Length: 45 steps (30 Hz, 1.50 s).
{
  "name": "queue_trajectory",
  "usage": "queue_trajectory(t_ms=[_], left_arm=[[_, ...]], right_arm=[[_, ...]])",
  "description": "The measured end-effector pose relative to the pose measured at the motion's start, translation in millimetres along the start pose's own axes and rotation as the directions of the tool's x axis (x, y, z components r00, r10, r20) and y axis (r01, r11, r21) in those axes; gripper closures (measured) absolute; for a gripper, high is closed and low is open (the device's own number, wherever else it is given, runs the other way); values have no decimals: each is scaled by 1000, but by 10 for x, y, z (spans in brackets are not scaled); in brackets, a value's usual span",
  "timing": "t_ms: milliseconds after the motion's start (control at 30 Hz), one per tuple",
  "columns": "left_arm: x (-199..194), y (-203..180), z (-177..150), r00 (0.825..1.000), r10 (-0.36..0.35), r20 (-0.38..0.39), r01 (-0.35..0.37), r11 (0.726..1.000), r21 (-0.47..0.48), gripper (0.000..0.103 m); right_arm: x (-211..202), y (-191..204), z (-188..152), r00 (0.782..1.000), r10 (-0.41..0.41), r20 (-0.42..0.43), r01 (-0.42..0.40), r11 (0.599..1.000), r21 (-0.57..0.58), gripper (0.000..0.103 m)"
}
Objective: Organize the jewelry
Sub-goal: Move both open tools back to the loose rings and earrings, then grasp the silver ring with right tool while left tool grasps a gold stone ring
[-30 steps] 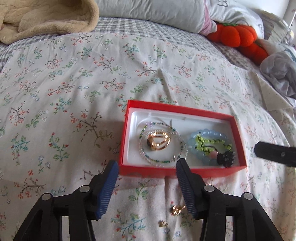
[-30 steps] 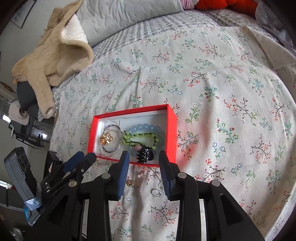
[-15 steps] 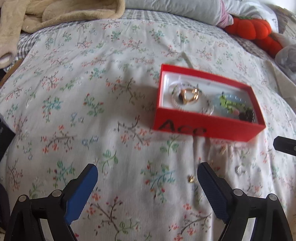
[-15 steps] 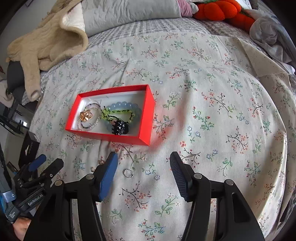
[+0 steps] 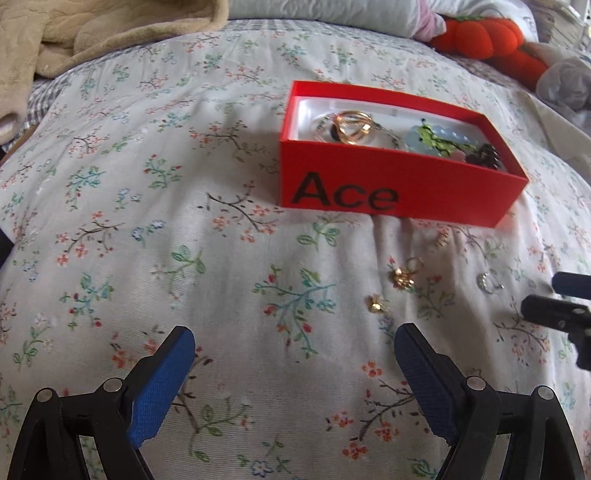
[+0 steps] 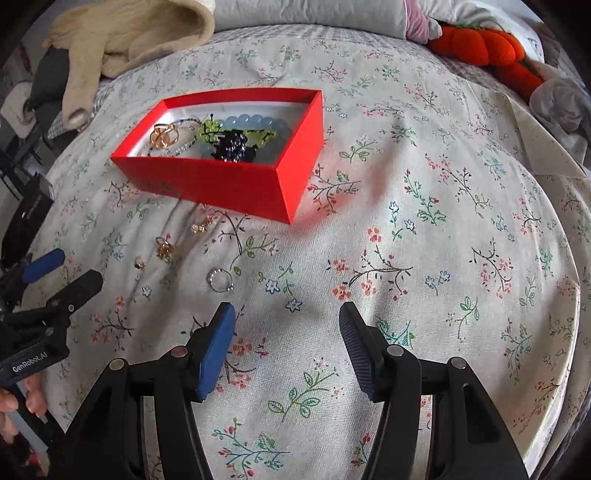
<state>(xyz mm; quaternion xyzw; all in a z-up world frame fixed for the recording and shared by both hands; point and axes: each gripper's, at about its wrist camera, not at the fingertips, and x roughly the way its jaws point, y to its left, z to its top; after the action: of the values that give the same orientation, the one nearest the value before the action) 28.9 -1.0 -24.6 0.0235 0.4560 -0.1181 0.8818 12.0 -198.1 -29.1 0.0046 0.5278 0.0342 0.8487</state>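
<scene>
A red box (image 5: 388, 192) marked "Ace" sits on the floral bedspread. It holds a gold ornament (image 5: 351, 127), bead bracelets (image 6: 255, 122) and a black hair claw (image 6: 231, 146). Loose on the cloth in front of it lie a gold earring (image 5: 403, 277), a small gold stud (image 5: 376, 303), another gold piece (image 5: 442, 240) and a silver ring (image 6: 220, 280). My left gripper (image 5: 291, 332) hovers wide open over bare cloth, left of the stud. My right gripper (image 6: 286, 310) is open and empty, just right of the silver ring. Each gripper shows at the edge of the other's view.
A beige fleece garment (image 6: 122, 33) lies at the far left of the bed, and grey pillows (image 5: 325, 14) line the head. An orange plush pumpkin (image 6: 480, 42) and grey cloth (image 6: 557, 103) sit far right. A hand (image 6: 14, 402) grips the left tool.
Both grippers have sunk toward the bedspread and drawn back from the box, so its lettered side now shows. Both pairs of jaws have spread wider. The jewelry has not moved.
</scene>
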Motion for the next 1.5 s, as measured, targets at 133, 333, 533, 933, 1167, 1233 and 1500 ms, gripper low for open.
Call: queue_trajectory(t_ms=[133,333,533,933,1167,1233,1500], left_arm=[[18,-99,-24,1000,-28,4,28,999,24,12],[20,-223,-57,999,-46,19,45,997,56,12],[76,-186,-19,999,-40,9,40,998,41,12],[58,-12,-2,999,-47,-1,47,999,-24,12],[1,0,-12,999,-42,1,42,999,-13,13],[-5,-44,2,999,-40,4,40,999,2,17],[76,-390,98,996,-82,-17,84,990,111,41]], right_arm=[[51,12,-104,999,29,28,-27,998,-59,41],[69,61,-160,995,47,84,-38,993,-108,41],[97,184,-90,992,92,87,-77,984,-158,42],[242,431,154,995,65,82,-50,982,-181,64],[253,482,191,995,71,76,-56,982,-181,87],[225,438,160,993,79,83,-65,985,-162,87],[72,61,47,993,59,103,-51,995,-84,87]])
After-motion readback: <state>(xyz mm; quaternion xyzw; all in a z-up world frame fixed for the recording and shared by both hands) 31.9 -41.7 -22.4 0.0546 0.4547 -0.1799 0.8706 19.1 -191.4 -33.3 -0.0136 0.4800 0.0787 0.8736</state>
